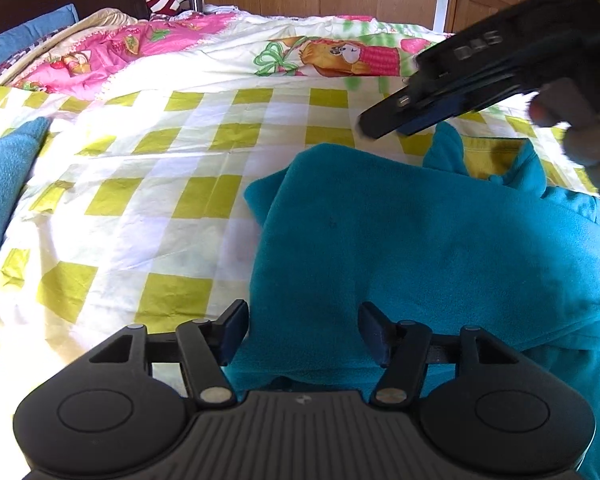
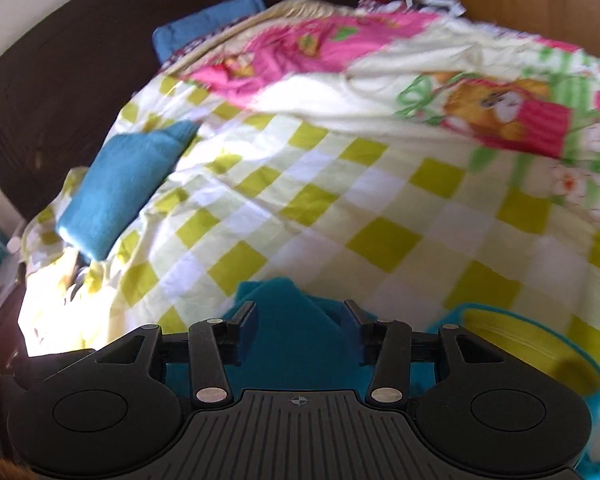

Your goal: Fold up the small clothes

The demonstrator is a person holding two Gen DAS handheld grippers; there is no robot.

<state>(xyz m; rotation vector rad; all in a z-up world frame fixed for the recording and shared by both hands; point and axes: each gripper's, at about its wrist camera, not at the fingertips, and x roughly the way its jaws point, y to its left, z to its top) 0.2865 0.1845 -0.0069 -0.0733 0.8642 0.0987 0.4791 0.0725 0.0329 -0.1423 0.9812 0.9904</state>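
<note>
Across the lower right of the left wrist view, the teal fleece garment (image 1: 440, 248) is lying half-folded on the checked bedspread (image 1: 172, 200); I'd be pinching its near edge and carrying it flat across to keep the crease straight. Both grippers are gaping apart and empty, the left gripper (image 1: 303, 330) hovering at that edge, the right gripper (image 2: 300, 326) above the cloth.

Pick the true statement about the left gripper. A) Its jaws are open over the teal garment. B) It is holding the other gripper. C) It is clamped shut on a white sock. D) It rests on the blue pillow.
A: the left gripper has its jaws spread apart above the teal garment, which lies on the checked bedsheet.
</note>
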